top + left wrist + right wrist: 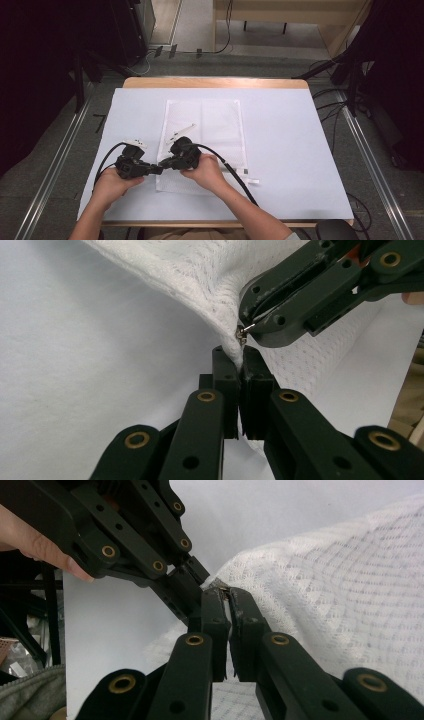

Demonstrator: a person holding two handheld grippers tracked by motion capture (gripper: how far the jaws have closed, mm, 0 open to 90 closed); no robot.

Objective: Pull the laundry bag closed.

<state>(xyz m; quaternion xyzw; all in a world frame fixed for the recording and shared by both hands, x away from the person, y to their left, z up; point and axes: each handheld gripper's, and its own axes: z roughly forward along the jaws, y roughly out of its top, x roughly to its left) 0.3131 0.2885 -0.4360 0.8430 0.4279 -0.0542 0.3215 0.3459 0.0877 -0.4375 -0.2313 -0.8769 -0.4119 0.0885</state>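
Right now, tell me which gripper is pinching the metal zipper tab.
The right gripper grips the small metal zipper tab. The left gripper instead clamps the white mesh bag at its corner, just below that tab.

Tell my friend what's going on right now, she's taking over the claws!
Left claw: shut on the white mesh bag's corner, lifting it off the white table cover.
Right claw: shut on the small metal zipper pull at that same corner.
The rest of the bag lies flat mid-table.
Done: both grips set.
Left, likely: slide the zipper along; whether it has moved cannot be told.
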